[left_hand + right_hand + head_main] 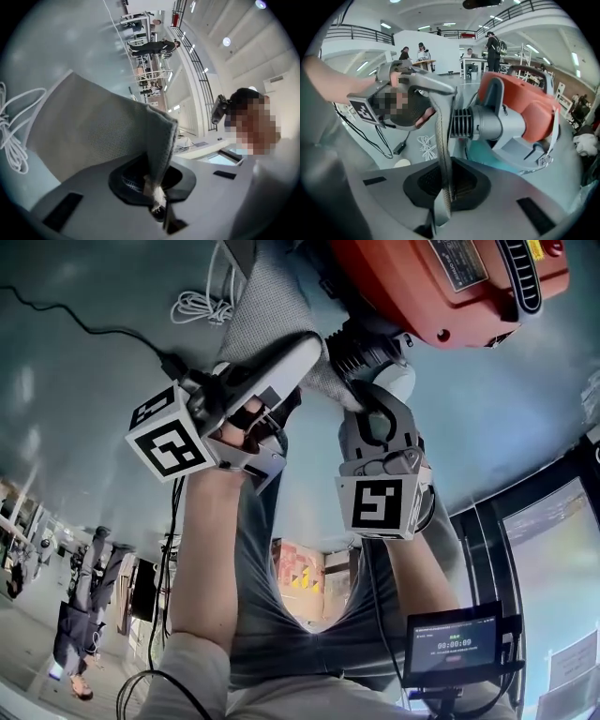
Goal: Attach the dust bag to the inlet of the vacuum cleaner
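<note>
The grey mesh dust bag [272,296] lies over the floor beside the orange vacuum cleaner [441,282]. Its mouth edge is drawn toward the vacuum's grey ribbed inlet [364,351]. My left gripper [305,357] is shut on the bag's edge, and in the left gripper view the fabric [103,131] folds down into the left gripper [159,206]. My right gripper [375,395] points at the inlet. In the right gripper view a thin strip of the bag's rim [442,154] runs down into the right gripper [443,206], just in front of the ribbed inlet [464,123] and the orange body [529,108].
A coiled white cord [199,306] lies on the grey floor left of the bag, and a black cable [94,329] trails past it. A small timer screen [455,645] stands at the lower right. People and desks show far off in the hall [492,44].
</note>
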`<state>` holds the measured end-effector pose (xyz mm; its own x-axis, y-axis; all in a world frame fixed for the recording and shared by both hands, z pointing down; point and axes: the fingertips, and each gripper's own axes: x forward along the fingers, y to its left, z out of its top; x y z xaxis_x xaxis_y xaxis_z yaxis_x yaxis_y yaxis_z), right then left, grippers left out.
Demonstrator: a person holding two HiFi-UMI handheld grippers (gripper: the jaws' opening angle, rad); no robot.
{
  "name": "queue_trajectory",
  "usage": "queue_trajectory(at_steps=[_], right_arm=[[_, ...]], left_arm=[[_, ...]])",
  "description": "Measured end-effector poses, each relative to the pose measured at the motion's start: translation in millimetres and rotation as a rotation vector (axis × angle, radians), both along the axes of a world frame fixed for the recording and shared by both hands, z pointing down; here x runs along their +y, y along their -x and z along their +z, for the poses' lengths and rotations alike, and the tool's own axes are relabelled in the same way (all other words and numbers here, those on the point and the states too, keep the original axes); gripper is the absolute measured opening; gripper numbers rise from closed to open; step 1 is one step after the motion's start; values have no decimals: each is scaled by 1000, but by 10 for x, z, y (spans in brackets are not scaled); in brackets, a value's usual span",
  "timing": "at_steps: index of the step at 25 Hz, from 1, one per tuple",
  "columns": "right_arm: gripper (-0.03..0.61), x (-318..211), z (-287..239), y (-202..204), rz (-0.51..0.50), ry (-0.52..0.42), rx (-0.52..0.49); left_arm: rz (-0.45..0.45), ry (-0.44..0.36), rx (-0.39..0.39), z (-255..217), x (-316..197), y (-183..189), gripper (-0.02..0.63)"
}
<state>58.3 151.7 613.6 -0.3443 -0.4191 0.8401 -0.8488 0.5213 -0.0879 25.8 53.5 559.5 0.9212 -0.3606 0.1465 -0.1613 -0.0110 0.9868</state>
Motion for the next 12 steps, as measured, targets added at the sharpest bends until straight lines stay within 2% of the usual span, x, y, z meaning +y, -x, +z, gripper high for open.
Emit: queue_trajectory(at_steps=[4,7,9,10,12], right_arm=[[23,-87,-213,-161,17,-114,99],[23,-168,-371,-229,28,-216,128],[23,-182,-333,-240,30,-213,121],[23,-176,-285,-238,29,-188,115],[23,-151,-175,-206,17,-126,112]], left_arm=[[-102,110,-27,237,-100,89,20],[-154,227,-48,445,-75,201,24],[-182,290,-28,514,-43,206,29],[-188,290,-22,504,-43,201,28],[-175,230,-6,384,-91,184,24]])
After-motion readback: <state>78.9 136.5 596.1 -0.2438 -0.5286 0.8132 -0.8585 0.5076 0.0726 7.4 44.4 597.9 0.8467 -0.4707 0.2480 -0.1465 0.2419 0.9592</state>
